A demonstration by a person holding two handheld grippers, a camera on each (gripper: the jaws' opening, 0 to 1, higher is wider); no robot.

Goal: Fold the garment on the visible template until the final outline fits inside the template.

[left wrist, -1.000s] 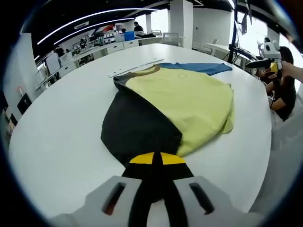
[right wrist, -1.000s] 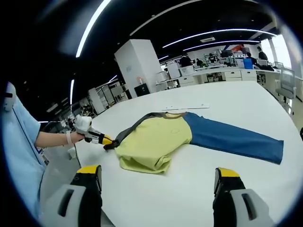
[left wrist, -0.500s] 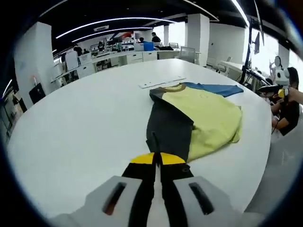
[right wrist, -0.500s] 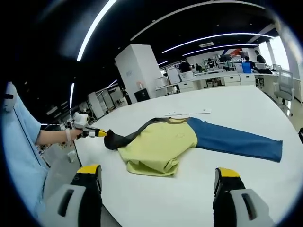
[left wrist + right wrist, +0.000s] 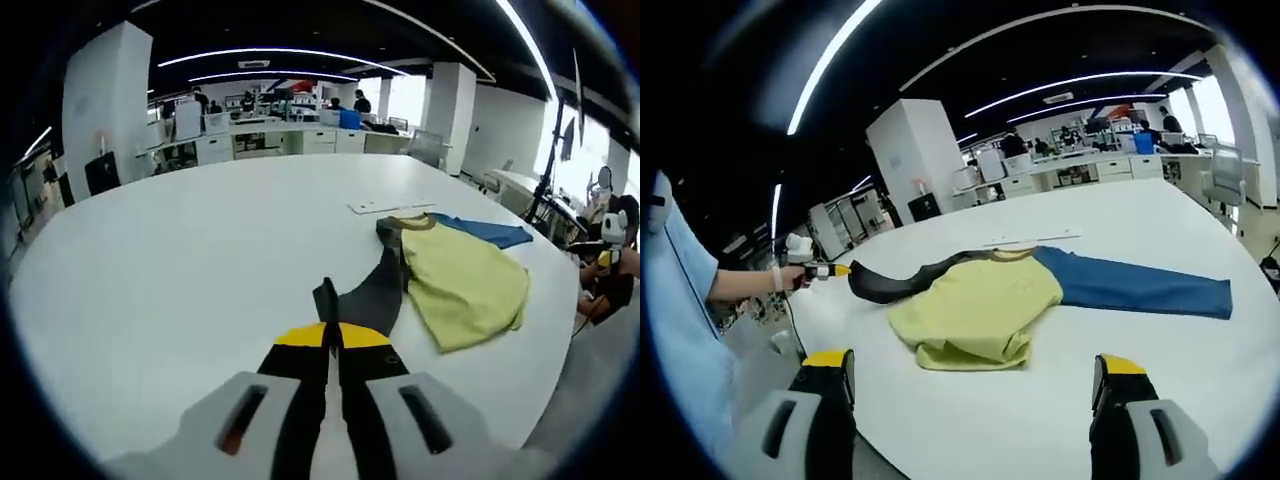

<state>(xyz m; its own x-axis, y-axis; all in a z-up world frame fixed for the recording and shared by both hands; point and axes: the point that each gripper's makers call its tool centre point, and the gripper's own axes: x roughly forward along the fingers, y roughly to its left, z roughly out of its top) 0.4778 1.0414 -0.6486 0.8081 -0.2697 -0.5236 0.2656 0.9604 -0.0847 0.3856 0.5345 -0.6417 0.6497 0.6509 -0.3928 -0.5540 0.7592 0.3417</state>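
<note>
pinching the dark sleeve [image 5: 372, 298] in closed left gripper [image 5: 332, 330], stretched away from the shirt [image 5: 980, 305] on the table [image 5: 180, 250]; right gripper [image 5: 965, 385] wide open, empty, nearer the blue sleeve [image 5: 1130, 288].

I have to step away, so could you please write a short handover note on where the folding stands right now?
Left gripper: shut on the black sleeve, holding it stretched out sideways from the shirt and lifted off the table.
Right gripper: open, holding nothing, hovering in front of the garment.
Garment: yellow body lies on the white table with its near edge turned under; blue sleeve lies flat, extended the opposite way. A thin white strip lies behind the collar.
Done: the body is partly folded.
Left: fold in both sleeves, then check the outline.
</note>
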